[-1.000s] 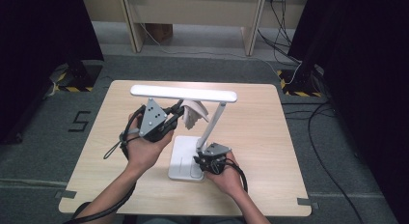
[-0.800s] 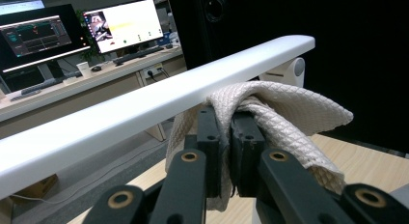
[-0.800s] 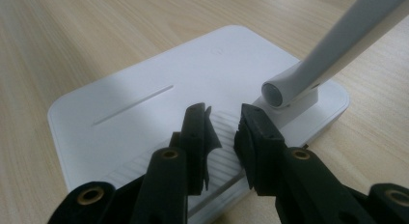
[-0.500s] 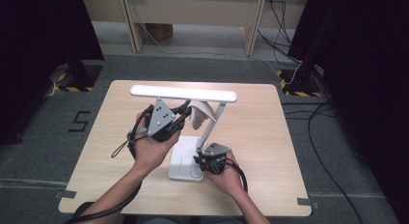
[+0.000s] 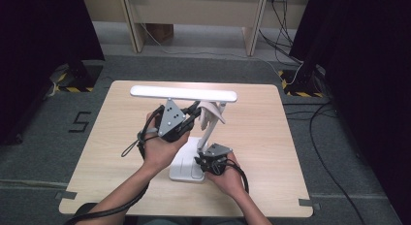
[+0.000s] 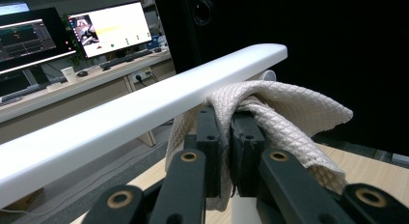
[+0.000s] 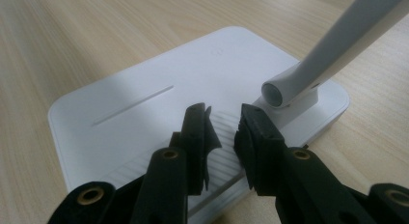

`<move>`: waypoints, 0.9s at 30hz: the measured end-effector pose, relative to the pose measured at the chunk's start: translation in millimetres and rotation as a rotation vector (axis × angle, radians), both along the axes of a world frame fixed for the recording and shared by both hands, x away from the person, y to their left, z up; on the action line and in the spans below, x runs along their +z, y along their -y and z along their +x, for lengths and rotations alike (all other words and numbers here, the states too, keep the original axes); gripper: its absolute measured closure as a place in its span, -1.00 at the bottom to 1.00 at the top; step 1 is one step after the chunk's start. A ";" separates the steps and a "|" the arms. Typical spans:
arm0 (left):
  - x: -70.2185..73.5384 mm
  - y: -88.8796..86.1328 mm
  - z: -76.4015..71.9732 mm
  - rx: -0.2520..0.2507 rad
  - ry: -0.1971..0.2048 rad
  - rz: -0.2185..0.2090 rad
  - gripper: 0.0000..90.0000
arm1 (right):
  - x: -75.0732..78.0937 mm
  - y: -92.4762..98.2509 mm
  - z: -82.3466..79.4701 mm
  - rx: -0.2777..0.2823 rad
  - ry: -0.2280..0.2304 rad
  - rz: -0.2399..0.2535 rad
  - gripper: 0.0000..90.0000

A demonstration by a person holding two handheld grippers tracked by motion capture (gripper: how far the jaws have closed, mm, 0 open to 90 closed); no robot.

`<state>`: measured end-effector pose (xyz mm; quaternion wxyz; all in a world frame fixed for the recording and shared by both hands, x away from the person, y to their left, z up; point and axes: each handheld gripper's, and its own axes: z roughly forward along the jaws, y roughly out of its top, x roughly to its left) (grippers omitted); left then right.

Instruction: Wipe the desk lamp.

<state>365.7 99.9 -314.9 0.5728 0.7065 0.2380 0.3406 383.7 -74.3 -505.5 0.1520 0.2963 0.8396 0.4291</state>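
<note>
Wiping a white desk lamp point(image 5: 194, 137), we pinch a quilted cloth point(image 6: 270, 108) in the left gripper point(image 6: 224, 132) just beneath its long light bar point(image 5: 183, 93), while the right gripper point(image 7: 224, 132), jaws partly spread and empty, rests on its base point(image 7: 144, 103).

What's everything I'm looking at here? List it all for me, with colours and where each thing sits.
desk lamp: one, white, standing mid-table, its flat base near the person
cloth: one, cream, quilted, pinched under the lamp's light bar
table: one, light wood, centre of the room
monitors: at least two, lit, on a far bench in the left gripper view
floor cables: several, black, right of the table
left gripper: one, black, shut on the cloth
right gripper: one, black, jaws apart, tips over the lamp base
forearms: two, coming in from the bottom
</note>
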 end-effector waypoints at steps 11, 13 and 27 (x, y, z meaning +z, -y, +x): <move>-0.3 10.6 2.4 -0.013 0.004 0.009 0.86 | 0.1 0.1 0.0 0.000 -0.002 0.000 0.62; -0.4 12.5 2.9 -0.014 0.006 0.012 0.86 | 0.0 0.1 0.0 0.000 -0.002 0.000 0.62; -0.7 22.1 6.1 -0.022 0.012 0.029 0.85 | 0.1 0.0 0.0 0.000 -0.002 0.000 0.62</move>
